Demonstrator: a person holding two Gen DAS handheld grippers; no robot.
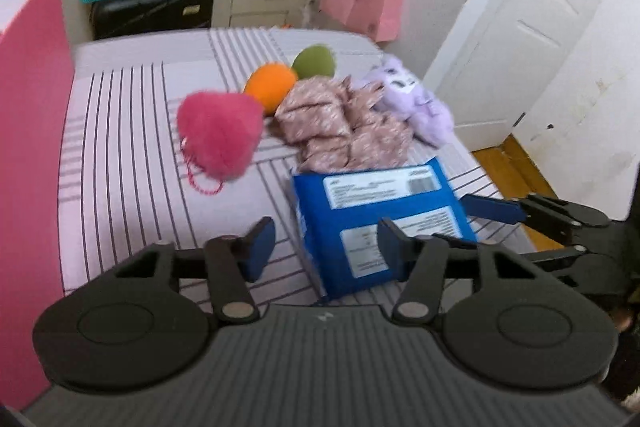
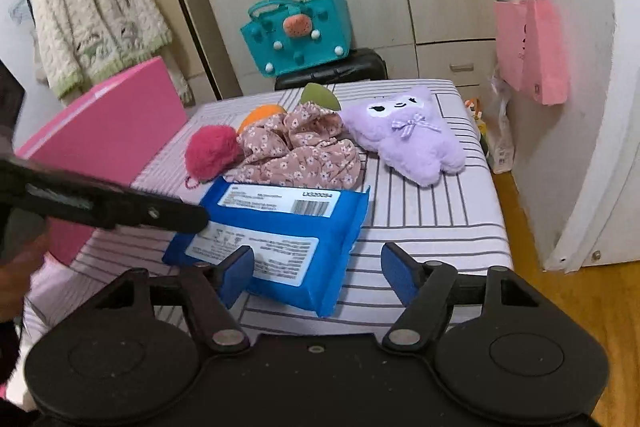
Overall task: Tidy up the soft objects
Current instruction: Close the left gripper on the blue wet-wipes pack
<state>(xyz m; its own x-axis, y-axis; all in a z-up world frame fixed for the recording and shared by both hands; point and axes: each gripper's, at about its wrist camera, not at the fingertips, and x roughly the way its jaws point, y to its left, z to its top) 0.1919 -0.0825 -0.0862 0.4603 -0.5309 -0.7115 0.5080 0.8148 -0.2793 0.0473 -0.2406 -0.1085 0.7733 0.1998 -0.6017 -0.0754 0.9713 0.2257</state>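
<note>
On the striped bed (image 1: pixel 132 131) lie a blue soft pack with white labels (image 1: pixel 380 219) (image 2: pixel 280 235), a fuzzy pink pom-pom (image 1: pixel 220 133) (image 2: pixel 212 151), an orange-and-green plush (image 1: pixel 272 85) (image 2: pixel 260 113), a crumpled floral cloth (image 1: pixel 344 123) (image 2: pixel 304 151) and a purple plush (image 1: pixel 416 99) (image 2: pixel 408 135). My left gripper (image 1: pixel 326 245) is open and empty, hovering over the blue pack's near left edge. My right gripper (image 2: pixel 318 267) is open and empty, just above the pack's near corner; it shows at the right in the left wrist view (image 1: pixel 496 209).
A pink box (image 1: pixel 28 107) (image 2: pixel 108 135) stands at the bed's left. A teal bag (image 2: pixel 296 27) sits on a black suitcase (image 1: pixel 152 7) behind the bed. A pink paper bag (image 2: pixel 532 47) hangs on the wall. A white door (image 1: pixel 520 27) and wood floor (image 2: pixel 560 247) lie to the right.
</note>
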